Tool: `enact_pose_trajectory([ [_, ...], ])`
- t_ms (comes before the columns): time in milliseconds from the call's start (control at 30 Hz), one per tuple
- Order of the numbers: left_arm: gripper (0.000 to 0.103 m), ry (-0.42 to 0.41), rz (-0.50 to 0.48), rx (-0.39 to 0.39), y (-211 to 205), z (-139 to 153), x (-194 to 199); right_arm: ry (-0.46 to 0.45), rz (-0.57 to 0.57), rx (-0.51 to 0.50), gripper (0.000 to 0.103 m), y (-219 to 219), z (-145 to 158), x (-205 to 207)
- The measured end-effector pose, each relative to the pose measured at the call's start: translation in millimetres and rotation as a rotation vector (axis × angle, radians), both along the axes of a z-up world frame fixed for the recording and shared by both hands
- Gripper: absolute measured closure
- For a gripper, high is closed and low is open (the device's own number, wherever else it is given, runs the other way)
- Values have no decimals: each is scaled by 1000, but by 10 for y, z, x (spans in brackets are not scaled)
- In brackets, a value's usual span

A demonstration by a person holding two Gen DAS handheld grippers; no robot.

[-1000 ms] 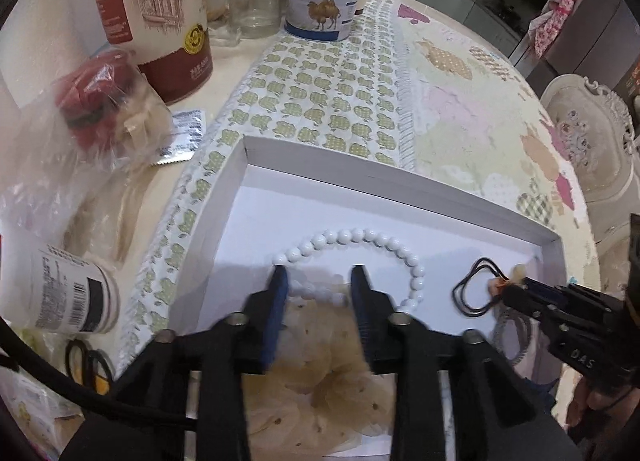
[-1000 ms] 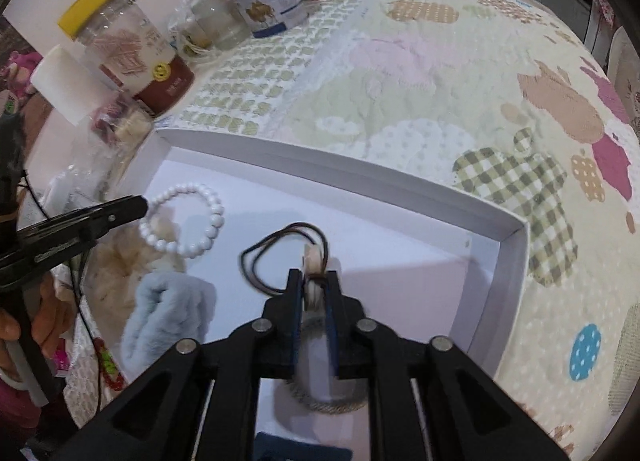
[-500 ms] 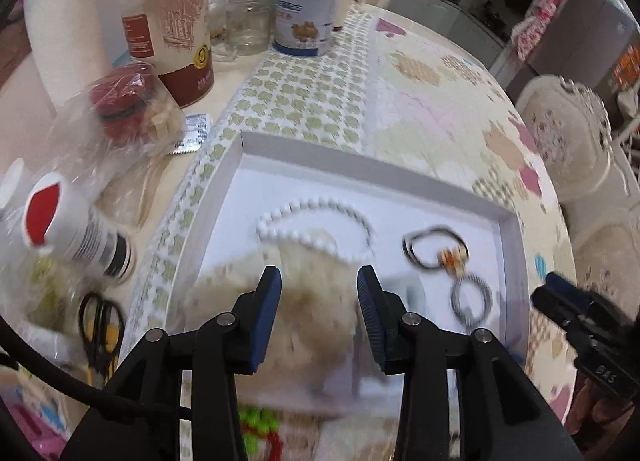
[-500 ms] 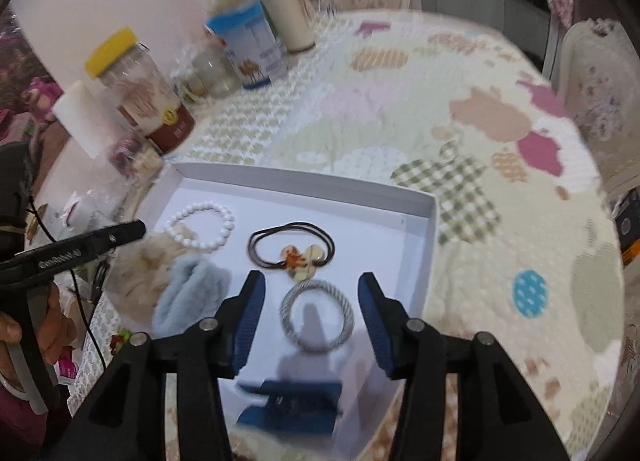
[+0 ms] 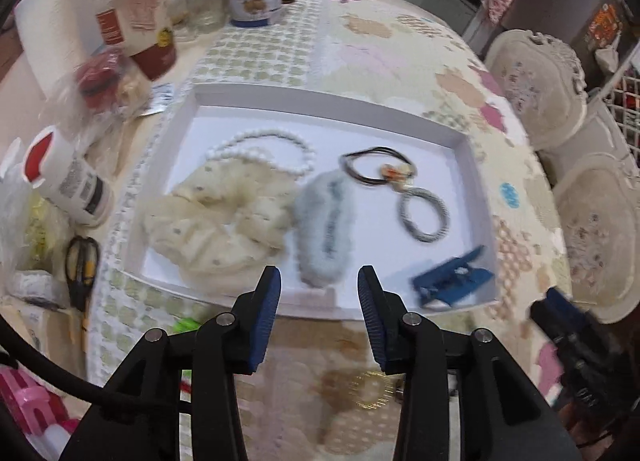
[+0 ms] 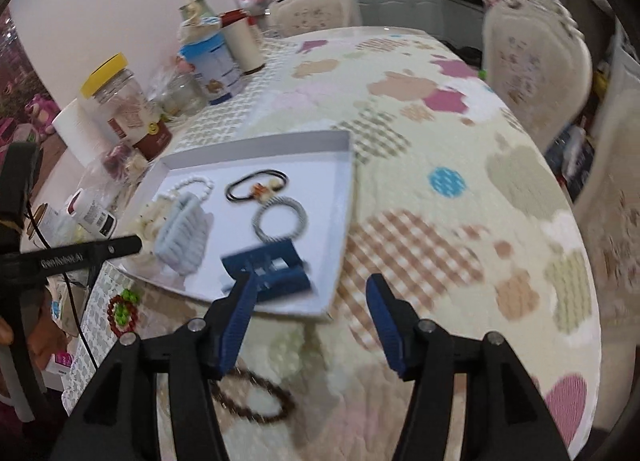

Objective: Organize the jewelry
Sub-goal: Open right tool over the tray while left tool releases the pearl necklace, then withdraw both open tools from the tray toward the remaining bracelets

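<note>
Left wrist view: left gripper [image 5: 319, 293] spread, empty, withdrawn to near rim of white tray [image 5: 320, 111] | right gripper [image 6: 310, 313] spread, has released black hair tie [image 5: 374, 165]; placement judged done | tray count: scrunchies two, clip [image 5: 450, 281] one, grey ring [image 5: 424, 213] one, pearl bracelet [image 5: 260, 153] one | brown bracelet [image 6: 252, 397] outside.

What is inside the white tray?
The tray holds a pearl bracelet, cream scrunchie, fluffy blue clip, black hair tie, grey band and blue claw clip. The scrunchie covers part of the bracelet.
</note>
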State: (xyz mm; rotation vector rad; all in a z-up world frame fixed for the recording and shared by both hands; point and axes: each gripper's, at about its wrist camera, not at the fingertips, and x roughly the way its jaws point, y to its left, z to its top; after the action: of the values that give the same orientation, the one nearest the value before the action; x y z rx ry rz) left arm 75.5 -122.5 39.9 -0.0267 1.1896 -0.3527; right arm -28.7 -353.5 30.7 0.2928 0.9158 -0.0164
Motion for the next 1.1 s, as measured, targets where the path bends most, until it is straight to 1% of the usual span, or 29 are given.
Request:
enact_pose_trajectory([
  [100,57,17,-25,-49,-99,69,-90,9,-26,16,43,-49,-29,-174],
  [167,54,20,-40,-68,-151,124,-156,5,-29,11,43,-57,-3,-289],
  [300,53,16,-59,-73,-212,244,-278,-3,-43,-7,43,-111,98,-452],
  [400,53,12,-47,-82,-208,324,-346,-11,-48,-20,37,-148,200,-557],
  [567,54,34,-35,-84,-189,332,-472,-16,-30,-51,35,-154,326,-688],
  [633,54,42,-38,-67,-200,316,-533,-22,-21,-56,35,-153,370,-725],
  [800,54,55,-80,11,-291,251,-665,-21,-10,-72,35,-177,438,-825],
  [967,55,78,-122,42,-424,156,-779,-7,-28,-95,35,-268,478,-990],
  [1033,58,81,-143,55,-481,137,-824,-4,-45,-95,35,-324,488,-1047],
  [1100,60,67,-156,91,-531,128,-873,-6,-58,-87,35,-373,502,-1086],
])
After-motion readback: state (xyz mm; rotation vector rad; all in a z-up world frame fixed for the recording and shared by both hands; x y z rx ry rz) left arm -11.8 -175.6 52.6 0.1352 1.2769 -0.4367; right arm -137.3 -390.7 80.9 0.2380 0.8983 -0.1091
